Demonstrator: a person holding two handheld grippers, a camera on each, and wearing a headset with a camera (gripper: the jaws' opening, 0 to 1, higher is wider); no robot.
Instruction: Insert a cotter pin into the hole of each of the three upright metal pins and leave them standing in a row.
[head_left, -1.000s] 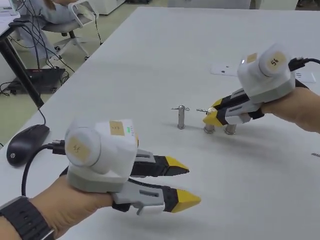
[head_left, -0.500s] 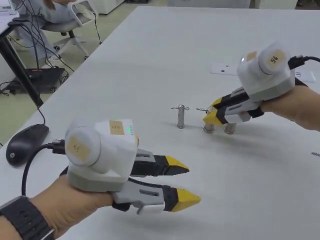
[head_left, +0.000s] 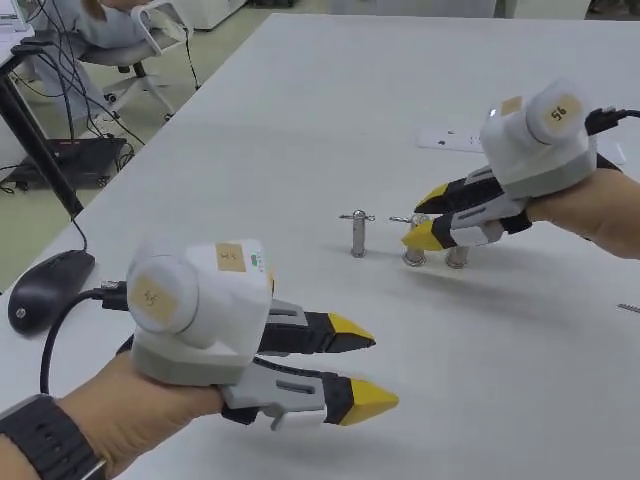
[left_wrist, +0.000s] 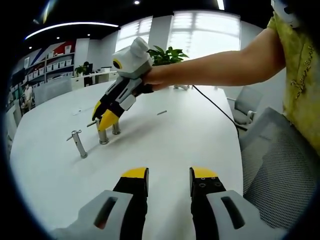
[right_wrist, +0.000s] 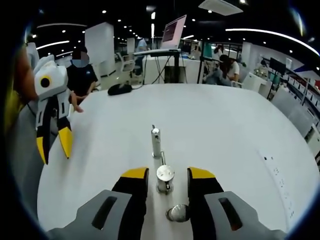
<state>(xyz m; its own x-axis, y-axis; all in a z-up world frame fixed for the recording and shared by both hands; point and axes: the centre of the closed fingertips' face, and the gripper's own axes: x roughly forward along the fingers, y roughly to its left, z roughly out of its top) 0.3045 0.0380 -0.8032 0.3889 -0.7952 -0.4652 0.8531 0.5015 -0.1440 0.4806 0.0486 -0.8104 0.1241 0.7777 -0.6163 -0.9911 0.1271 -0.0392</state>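
Observation:
Three upright metal pins stand in a row mid-table: the left pin (head_left: 357, 235) with a cotter pin (head_left: 357, 215) through its top, the middle pin (head_left: 414, 254) and the right pin (head_left: 457, 256). A thin cotter pin (head_left: 399, 220) sticks out of the middle pin toward the left. My right gripper (head_left: 422, 216) is open, its jaws straddling the middle pin's head (right_wrist: 165, 174); the near pin (right_wrist: 178, 213) sits below and the far pin (right_wrist: 156, 142) beyond. My left gripper (head_left: 364, 363) hovers open and empty at the near left, its jaws (left_wrist: 169, 175) facing the pins (left_wrist: 77, 143).
A black mouse (head_left: 45, 286) with its cable lies at the table's left edge. A white paper strip (head_left: 452, 139) lies behind the pins. A small loose pin (head_left: 628, 308) rests at the far right. An office chair (head_left: 140, 40) stands off the table's far left.
The right gripper's jaws have spread wider around the middle pin's top. The left gripper has held its place.

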